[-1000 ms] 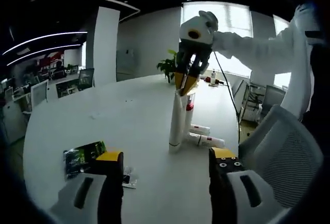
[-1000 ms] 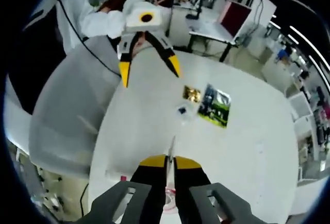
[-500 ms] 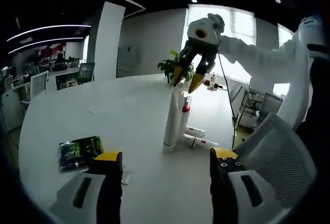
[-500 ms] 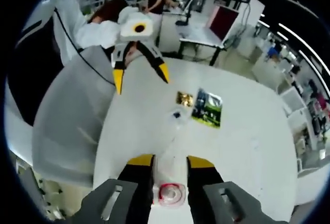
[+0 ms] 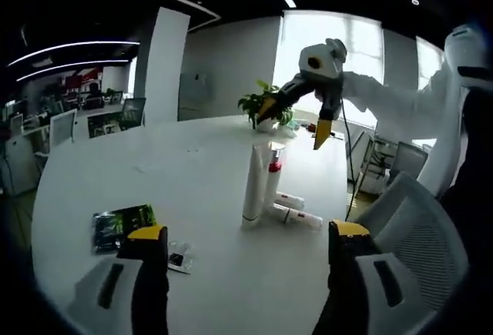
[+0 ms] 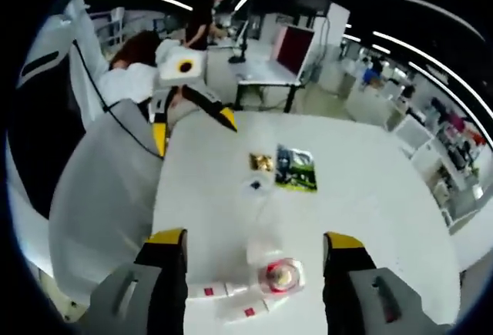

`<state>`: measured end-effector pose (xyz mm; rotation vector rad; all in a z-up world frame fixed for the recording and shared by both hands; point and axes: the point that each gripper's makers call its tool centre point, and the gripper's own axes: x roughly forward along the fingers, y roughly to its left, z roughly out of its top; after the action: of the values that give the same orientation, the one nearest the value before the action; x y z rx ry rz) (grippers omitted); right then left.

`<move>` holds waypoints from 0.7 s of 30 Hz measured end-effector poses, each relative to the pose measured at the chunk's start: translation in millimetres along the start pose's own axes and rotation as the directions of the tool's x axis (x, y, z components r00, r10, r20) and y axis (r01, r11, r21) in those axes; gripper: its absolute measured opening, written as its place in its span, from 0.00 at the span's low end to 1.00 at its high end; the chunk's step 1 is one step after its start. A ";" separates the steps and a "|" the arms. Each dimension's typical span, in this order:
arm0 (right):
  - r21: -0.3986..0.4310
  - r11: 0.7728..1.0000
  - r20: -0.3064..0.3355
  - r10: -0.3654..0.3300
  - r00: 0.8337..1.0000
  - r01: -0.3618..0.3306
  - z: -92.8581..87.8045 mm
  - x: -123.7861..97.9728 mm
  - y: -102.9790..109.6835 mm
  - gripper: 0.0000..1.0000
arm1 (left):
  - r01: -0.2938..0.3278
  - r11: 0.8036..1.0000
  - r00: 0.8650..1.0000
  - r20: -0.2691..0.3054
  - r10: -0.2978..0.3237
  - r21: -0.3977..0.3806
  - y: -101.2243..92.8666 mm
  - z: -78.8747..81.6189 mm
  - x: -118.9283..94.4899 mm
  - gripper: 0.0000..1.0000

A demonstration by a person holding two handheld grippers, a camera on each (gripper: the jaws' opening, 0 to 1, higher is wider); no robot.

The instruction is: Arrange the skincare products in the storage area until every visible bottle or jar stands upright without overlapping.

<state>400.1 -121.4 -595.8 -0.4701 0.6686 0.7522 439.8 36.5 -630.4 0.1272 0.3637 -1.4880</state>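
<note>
A tall white tube (image 5: 253, 184) stands upright on the round white table (image 5: 185, 165), touching a clear-capped bottle with a red band (image 5: 273, 173) beside it. Two small white bottles (image 5: 297, 216) lie flat just behind them. My right gripper (image 5: 293, 122) hangs open in the air above and right of the pair, holding nothing. From above, in the right gripper view, the red-banded bottle (image 6: 279, 275) and the tube's top (image 6: 257, 253) sit below my open right gripper (image 6: 254, 239), with the lying bottles (image 6: 209, 291) at the lower left. My left gripper (image 5: 246, 235) is open and empty, also seen across the table (image 6: 194, 128).
A green packet (image 5: 120, 224) and a small clear sachet (image 5: 177, 259) lie near the left gripper; a gold packet (image 6: 262, 162) lies beside the green one (image 6: 296, 169). A grey mesh chair (image 5: 408, 219) stands at the table's edge. A potted plant (image 5: 266, 105) is at the far side.
My right gripper has let go of the tall white tube's top, opened wide and risen away to the right. The tube stays standing. My left gripper has opened a little wider.
</note>
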 end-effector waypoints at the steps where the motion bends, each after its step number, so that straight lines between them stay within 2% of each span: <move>1: 0.018 1.000 0.006 -0.025 1.000 0.025 -3.0 -2.5 -0.3 0.74 | -0.008 1.000 1.000 0.000 0.008 -0.005 0.6 0.0 -1.7 0.86; 4: 0.054 0.997 0.022 -0.056 0.998 0.055 -8.3 -8.9 1.3 0.78 | -0.027 1.000 1.000 0.003 0.027 -0.009 1.2 0.2 -5.9 0.93; 8: 0.141 0.987 0.127 -0.090 0.988 0.072 -5.2 -17.8 11.9 0.88 | -0.036 0.999 0.999 0.003 0.036 -0.019 -0.8 -1.2 -8.3 0.95; 13: 0.157 0.983 0.117 -0.115 0.986 0.096 -19.7 -23.7 29.1 0.95 | -0.054 0.998 0.998 0.007 0.055 -0.027 -5.1 -3.6 -11.9 0.99; 14: 0.163 0.982 0.115 -0.117 0.987 0.097 -21.7 -23.4 31.7 0.99 | -0.054 0.998 0.998 0.010 0.054 -0.032 -6.0 -3.5 -12.4 0.99; 21: 0.208 0.969 0.127 -0.164 0.978 0.136 -27.0 -25.7 46.6 0.99 | -0.063 0.998 0.998 0.008 0.063 -0.025 -14.3 -4.5 -16.1 0.99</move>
<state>341.0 -119.7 -603.8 -0.2774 0.5592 0.5635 424.4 51.9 -627.6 0.1108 0.3677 -1.4212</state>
